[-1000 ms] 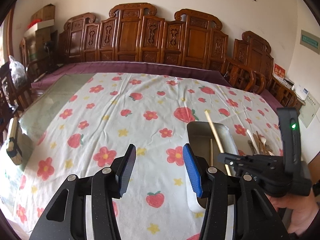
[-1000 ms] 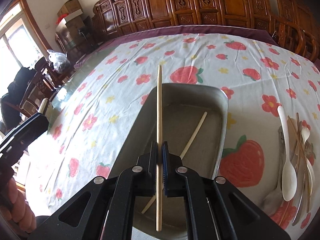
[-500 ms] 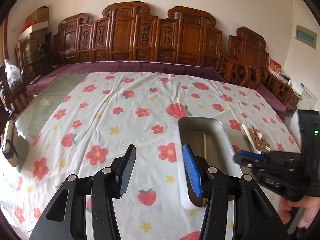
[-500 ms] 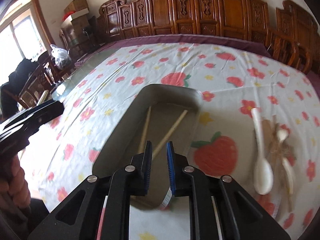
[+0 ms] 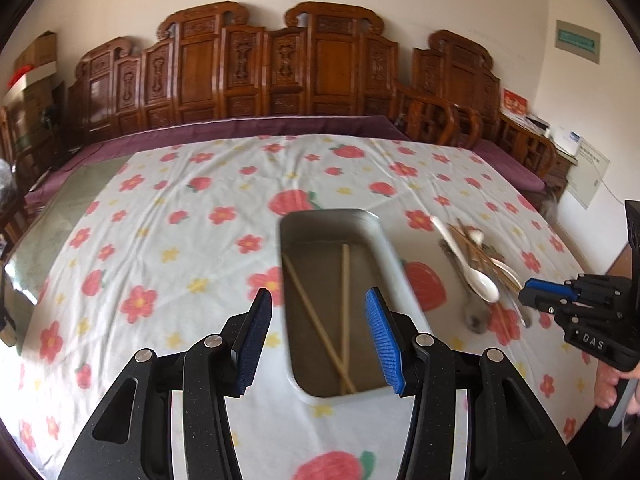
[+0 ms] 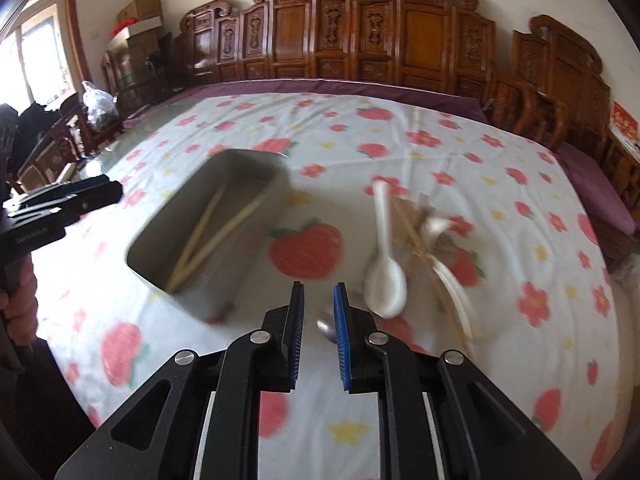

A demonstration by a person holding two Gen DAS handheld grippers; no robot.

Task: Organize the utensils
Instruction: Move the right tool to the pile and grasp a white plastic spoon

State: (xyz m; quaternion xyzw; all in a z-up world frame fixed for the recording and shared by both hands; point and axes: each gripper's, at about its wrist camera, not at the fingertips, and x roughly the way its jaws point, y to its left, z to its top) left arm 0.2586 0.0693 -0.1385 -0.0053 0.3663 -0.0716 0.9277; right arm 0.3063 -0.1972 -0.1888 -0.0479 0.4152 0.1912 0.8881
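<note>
Rectangular grey metal tray [image 5: 384, 240] sits on a white tablecloth w/ red flowers & strawberries [image 5: 168, 248], long axis running away from the cameras. Inside it lie two pale wooden chopsticks [image 5: 344, 304], crossing near the tray's near end; same pair shows in the right wrist view [image 6: 216, 236].

Left gripper [image 5: 318, 336], black w/ blue pads, hovers above the near end of the tray, jaws wide apart, nothing between them. In the right wrist view it appears at the left edge [image 6: 100, 192], seen side-on.

Right gripper [image 6: 318, 328] hangs over the cloth between the tray [image 6: 248, 240] & the loose utensil pile, jaws parted by a narrow gap, holding nothing. From the left wrist view it sits at the far right [image 5: 532, 292], tips close to the pile.

Pile, right of the tray & apart from it: white ceramic soup spoon [image 6: 384, 256] lying bowl toward the camera, more wooden chopsticks [image 6: 416, 232] fanned beside & under it, another white spoon [image 6: 438, 224] further back, metal spoons partly hidden, incl. one bowl [image 6: 326, 326] just behind the right gripper's tips. Pile is motion-blurred; exact count can't be told.

Carved dark wooden chairs [image 5: 280, 68] line the far side of the table.
</note>
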